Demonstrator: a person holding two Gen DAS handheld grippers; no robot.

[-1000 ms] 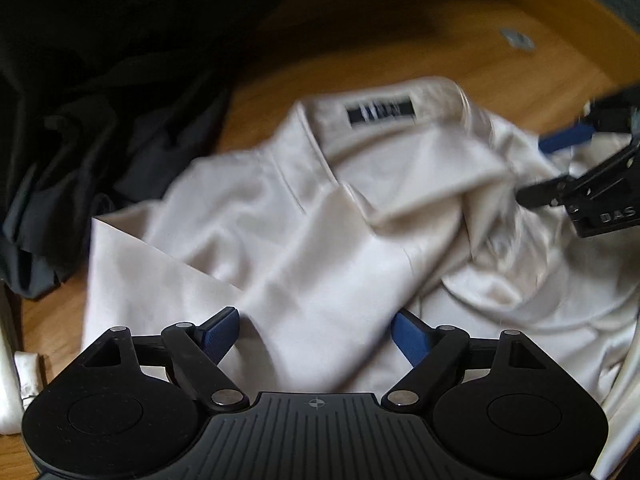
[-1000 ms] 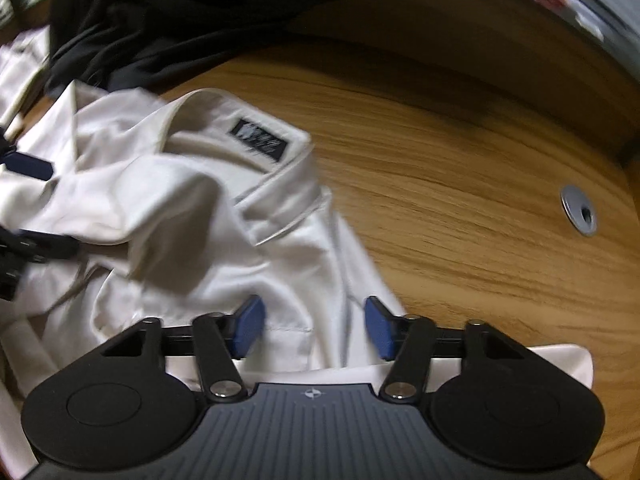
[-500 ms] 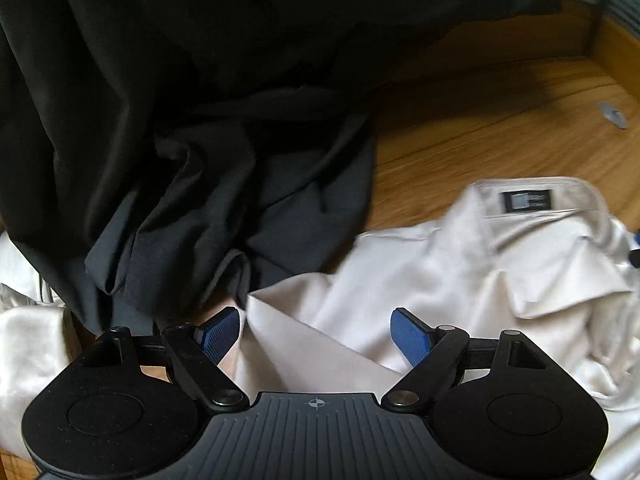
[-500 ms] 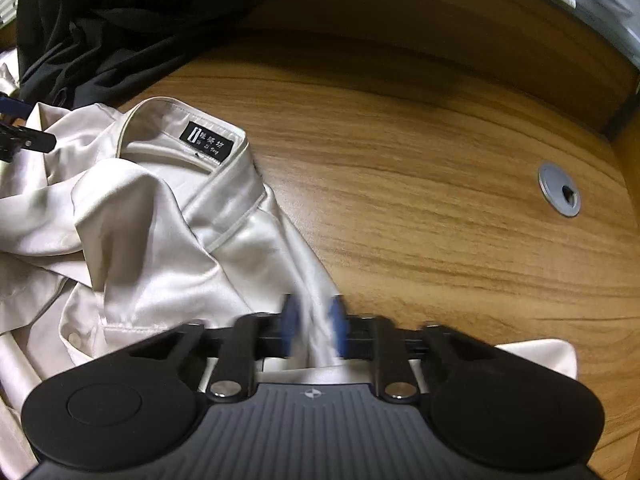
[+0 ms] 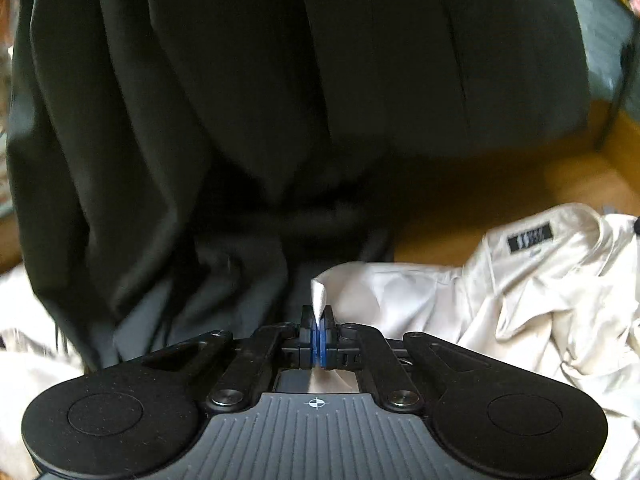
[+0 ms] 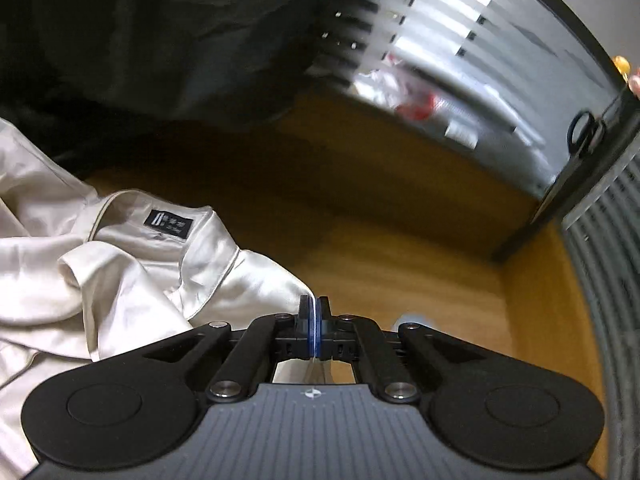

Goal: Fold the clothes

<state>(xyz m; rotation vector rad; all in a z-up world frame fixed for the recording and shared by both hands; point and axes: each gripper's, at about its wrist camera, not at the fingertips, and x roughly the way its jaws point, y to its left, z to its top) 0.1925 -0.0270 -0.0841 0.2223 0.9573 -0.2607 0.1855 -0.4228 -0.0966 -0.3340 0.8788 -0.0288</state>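
Observation:
A cream satin shirt (image 5: 500,300) lies crumpled on the wooden table, its collar and black label (image 5: 530,237) facing up. My left gripper (image 5: 318,334) is shut on one corner of the shirt, and a small flap of fabric sticks up between the blue pads. In the right wrist view the same shirt (image 6: 132,280) spreads to the left, label (image 6: 168,222) visible. My right gripper (image 6: 315,330) is shut on another edge of the shirt, where the fabric runs into the closed pads.
A large pile of black clothing (image 5: 240,120) fills the space behind the left gripper and reaches into the right view (image 6: 140,40). Bare wooden table (image 6: 380,240) lies right of the shirt. A ribbed glass partition (image 6: 460,60) borders the table's far side.
Both grippers have shut on the shirt; a second ago both were open. The left moved to the shirt's left corner by the black clothing. The right view now tilts up toward the partition.

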